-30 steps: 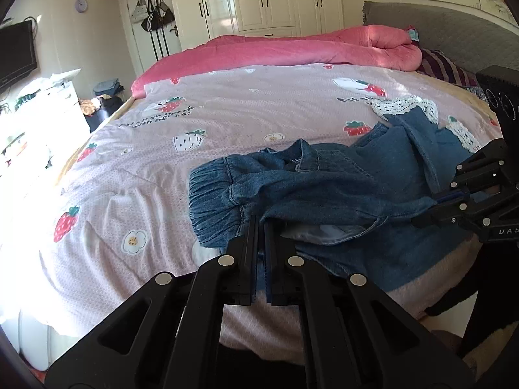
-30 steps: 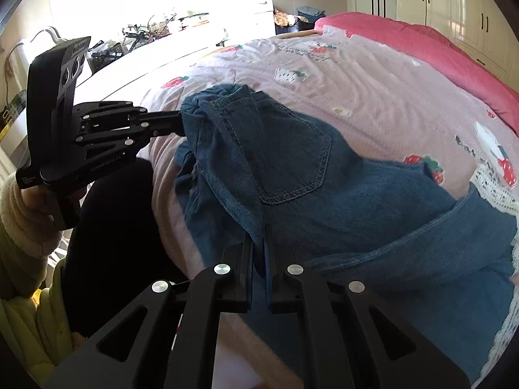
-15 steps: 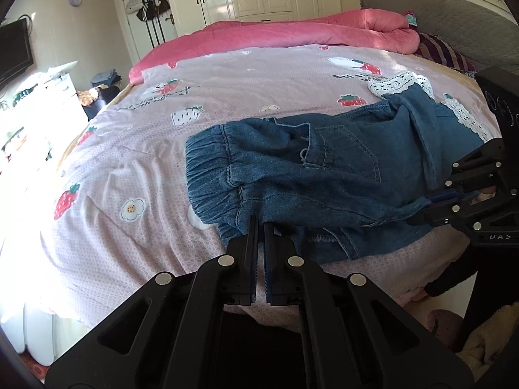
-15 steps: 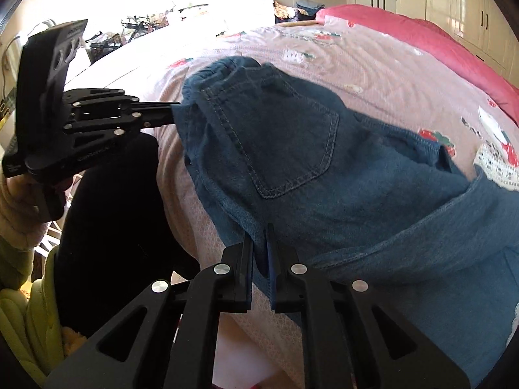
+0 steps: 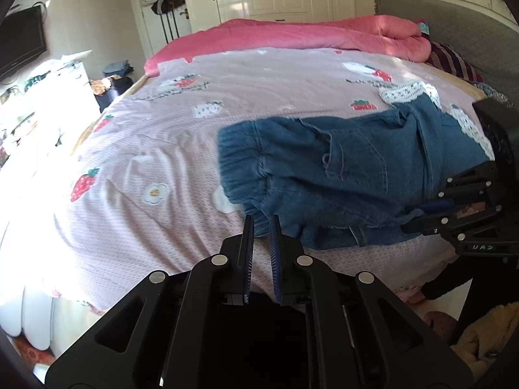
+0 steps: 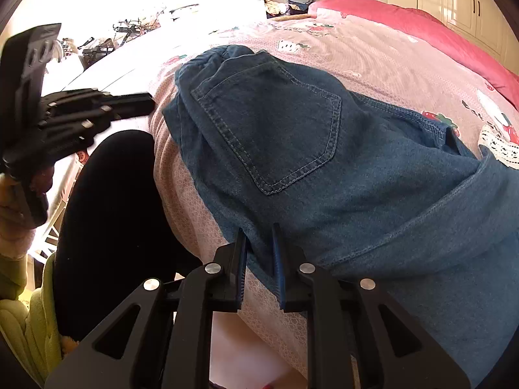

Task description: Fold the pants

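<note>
Left wrist view: the left gripper (image 5: 262, 223) has its black fingers slightly apart, empty, with the tips just at the near edge of the blue denim pants (image 5: 343, 178). The pants lie bunched on the pink strawberry-print bedspread (image 5: 155, 149), close to the bed's near edge, elastic waistband toward the left. A folded pink quilt (image 5: 292, 34) lies along the far side.

Right wrist view: the right gripper (image 6: 258, 233) has its fingers parted, with the denim's lower hem lying between them, not pinched.
</note>
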The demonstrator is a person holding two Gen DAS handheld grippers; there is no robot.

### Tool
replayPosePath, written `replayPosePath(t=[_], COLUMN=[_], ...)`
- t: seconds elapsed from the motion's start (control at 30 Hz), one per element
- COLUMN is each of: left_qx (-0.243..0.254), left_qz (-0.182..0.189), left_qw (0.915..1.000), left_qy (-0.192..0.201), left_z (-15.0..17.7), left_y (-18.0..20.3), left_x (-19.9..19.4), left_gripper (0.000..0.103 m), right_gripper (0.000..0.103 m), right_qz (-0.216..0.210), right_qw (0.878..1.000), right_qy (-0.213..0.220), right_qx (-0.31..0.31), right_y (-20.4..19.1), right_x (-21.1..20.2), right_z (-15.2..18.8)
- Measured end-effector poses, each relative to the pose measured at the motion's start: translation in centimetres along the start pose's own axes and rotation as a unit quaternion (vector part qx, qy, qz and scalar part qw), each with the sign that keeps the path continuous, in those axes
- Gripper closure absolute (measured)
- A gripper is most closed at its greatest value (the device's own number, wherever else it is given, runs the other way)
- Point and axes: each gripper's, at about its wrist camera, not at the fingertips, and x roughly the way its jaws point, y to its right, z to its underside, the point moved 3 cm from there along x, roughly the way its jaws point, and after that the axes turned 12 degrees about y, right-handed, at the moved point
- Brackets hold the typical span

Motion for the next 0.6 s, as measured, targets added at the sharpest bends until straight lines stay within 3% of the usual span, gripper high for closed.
replayPosePath(t=[0.13,0.27,0.37,0.5,0.6], left_qx=[-0.036,-0.026,-0.022,-0.017,0.005], left_qz=[0.02,0.043,0.084,0.105,0.09], left_qw=[0.9986,0.9981,0.9956,0.9944,0.9951], left_qy=[0.031,0.037,0.033,-0.001,-0.041], left_z=[-1.8,-3.6,-5.0,-5.0,-3.1], left_y=[-0.6,1.1,3.6,6.1,7.0], left_x=[-1.6,-0.6,1.4,4.7,7.0], left_gripper=[0.093,0.088,0.088,0.088,0.088], right_gripper=[0.088,0.087,0.087,0.087,0.083], right_qz=[0.004,0.003,0.001,-0.011,-0.005], right_qw=[1.0,1.0,1.0,1.0,0.998], right_qy=[0.001,0.001,0.002,0.007,0.024], right_qx=[-0.004,0.0,0.004,0.028,0.049], right_y=[-0.2,-0.5,-0.4,0.5,1.6], right_x=[0.2,0.1,-0.1,-1.7,-3.7], right_z=[0.2,0.2,0.2,0.0,-0.3])
